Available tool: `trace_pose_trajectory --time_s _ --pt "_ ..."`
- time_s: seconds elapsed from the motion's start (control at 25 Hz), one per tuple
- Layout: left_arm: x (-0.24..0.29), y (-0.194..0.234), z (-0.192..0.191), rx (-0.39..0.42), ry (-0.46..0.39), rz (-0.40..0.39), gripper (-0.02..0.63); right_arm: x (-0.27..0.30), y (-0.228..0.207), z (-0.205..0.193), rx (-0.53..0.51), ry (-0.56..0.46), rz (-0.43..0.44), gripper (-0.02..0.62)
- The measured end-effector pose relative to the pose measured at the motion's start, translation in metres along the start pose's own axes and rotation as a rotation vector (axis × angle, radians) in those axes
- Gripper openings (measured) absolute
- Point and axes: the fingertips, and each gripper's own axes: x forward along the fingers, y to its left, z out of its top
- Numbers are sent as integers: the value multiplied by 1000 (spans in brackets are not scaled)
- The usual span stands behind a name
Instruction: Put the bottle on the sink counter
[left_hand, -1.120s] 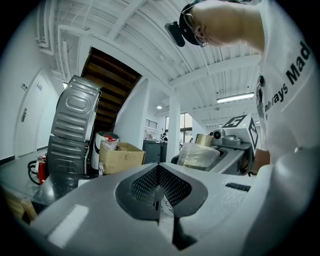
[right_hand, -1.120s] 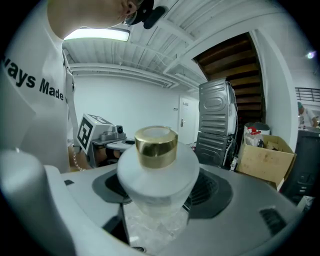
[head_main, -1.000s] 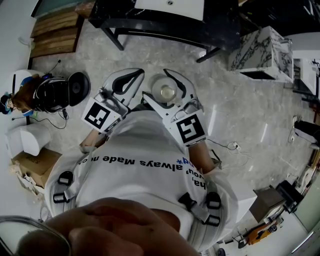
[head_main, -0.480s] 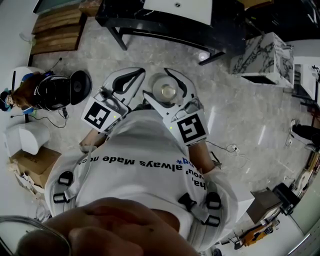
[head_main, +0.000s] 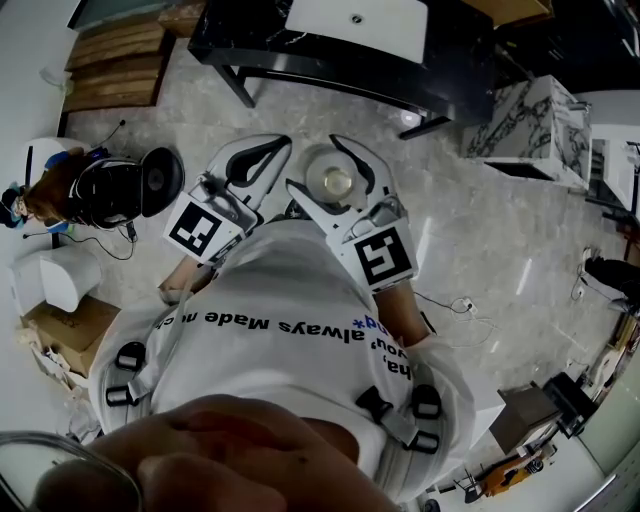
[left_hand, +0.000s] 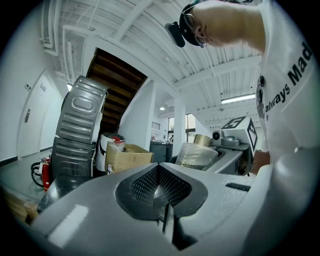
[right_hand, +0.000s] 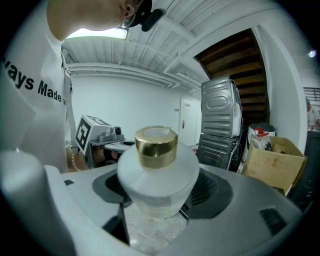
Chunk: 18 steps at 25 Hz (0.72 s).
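Observation:
In the head view a frosted white bottle (head_main: 335, 183) with a gold cap sits upright between the jaws of my right gripper (head_main: 318, 168), which is shut on its body. The right gripper view shows the bottle (right_hand: 156, 170) close up, with my right gripper (right_hand: 156, 200) clamped round it. My left gripper (head_main: 262, 158) is held just left of it, shut and empty; its pads meet in the left gripper view (left_hand: 160, 187), where the bottle (left_hand: 197, 154) appears to the right. The black sink counter (head_main: 250, 45) with its white basin (head_main: 355, 20) lies ahead, at the top of the head view.
A black fan-like device (head_main: 120, 185), a white box (head_main: 55, 278) and a cardboard box (head_main: 65, 325) stand on the floor at left. Wooden steps (head_main: 110, 60) are top left, a marble block (head_main: 525, 110) top right. A cable (head_main: 460, 300) trails at right.
The sink counter has slid slightly lower in the head view. Both grippers keep the same pose, the bottle still in the right one.

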Motion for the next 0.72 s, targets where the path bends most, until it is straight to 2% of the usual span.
trace_pose_trajectory --time_s 0.08,0.24,0.52,0.72 --pt "16 14 -1 -15 10 5 2 10 -19 -1 0 3 1 336" --pt "55 40 -4 7 8 8 2 22 -63 -4 1 -1 8 336" --pt "188 99 5 6 35 34 2 38 -208 -6 26 -20 26 336" --pt "244 120 12 10 44 52 2 43 -266 -5 40 -38 43 336"
